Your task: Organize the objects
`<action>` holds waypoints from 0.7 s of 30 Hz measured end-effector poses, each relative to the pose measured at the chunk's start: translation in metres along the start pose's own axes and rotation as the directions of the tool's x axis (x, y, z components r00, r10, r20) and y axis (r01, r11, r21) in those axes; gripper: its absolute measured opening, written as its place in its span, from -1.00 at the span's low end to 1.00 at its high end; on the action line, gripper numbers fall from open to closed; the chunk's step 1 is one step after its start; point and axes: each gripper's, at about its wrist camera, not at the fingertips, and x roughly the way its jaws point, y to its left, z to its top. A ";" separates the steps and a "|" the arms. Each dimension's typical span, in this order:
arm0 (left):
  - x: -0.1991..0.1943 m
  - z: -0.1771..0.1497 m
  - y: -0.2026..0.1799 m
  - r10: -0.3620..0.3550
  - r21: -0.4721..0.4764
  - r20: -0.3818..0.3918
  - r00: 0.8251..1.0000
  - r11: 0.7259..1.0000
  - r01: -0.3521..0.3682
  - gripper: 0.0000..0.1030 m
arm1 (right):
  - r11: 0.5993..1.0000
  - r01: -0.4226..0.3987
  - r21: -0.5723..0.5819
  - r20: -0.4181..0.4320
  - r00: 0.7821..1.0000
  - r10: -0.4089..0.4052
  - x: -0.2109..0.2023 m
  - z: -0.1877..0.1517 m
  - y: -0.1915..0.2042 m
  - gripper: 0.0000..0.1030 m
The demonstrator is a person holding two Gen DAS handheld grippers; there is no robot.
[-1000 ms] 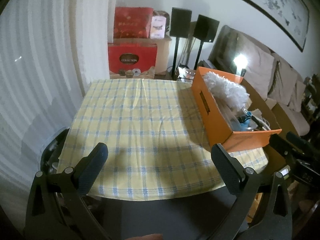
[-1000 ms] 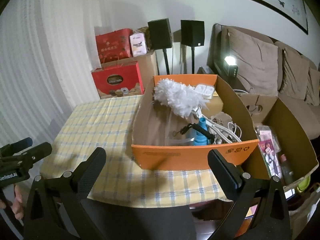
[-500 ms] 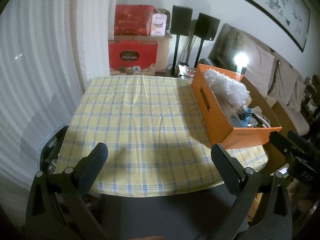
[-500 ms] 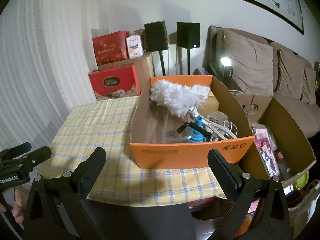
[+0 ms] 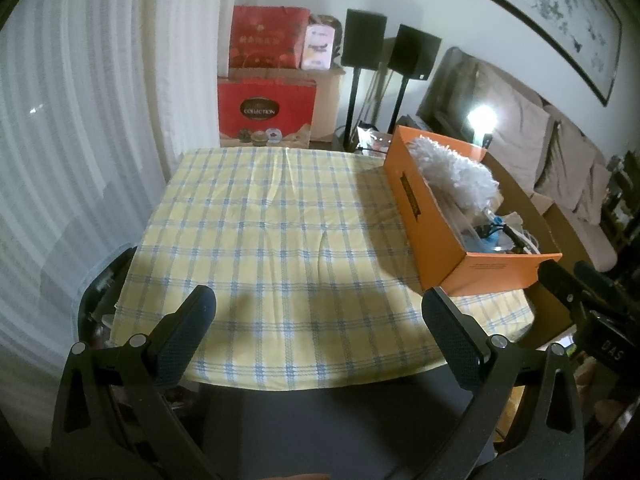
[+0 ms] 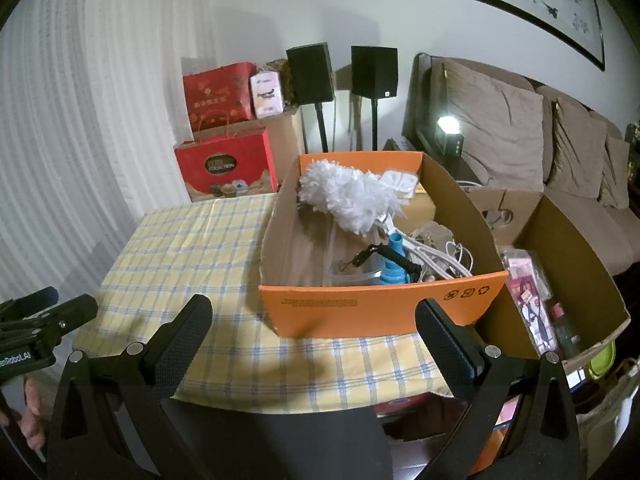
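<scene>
From the left wrist, the left gripper [image 5: 318, 320] has its jaws spread wide with nothing between them, above the near edge of the tabletop [image 5: 272, 240], whose checked cloth lies bare ahead of them. The orange box [image 5: 436, 220] sits well off to the right of these jaws and further out, its long side running away from the camera. From the right wrist, the right gripper [image 6: 314, 330] is likewise wide open and empty, and the orange box [image 6: 376, 312] lies straight ahead, just beyond the jaws. Inside, the white duster [image 6: 348, 198] slants from far left to near right, its handle ending beside a blue piece [image 6: 394, 268] and white cables. The right hand looks clearly nearer for a reach in.
</scene>
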 end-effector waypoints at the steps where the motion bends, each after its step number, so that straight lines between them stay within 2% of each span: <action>1: 0.000 0.000 0.000 -0.001 0.000 -0.001 1.000 1.000 0.001 1.00 | 1.000 0.000 0.000 0.000 1.000 0.000 0.000 0.000 0.000 0.99; 21: 0.001 0.000 -0.004 -0.008 0.001 -0.005 1.000 1.000 0.008 1.00 | 1.000 0.001 0.007 -0.001 1.000 -0.001 0.000 -0.001 0.000 0.99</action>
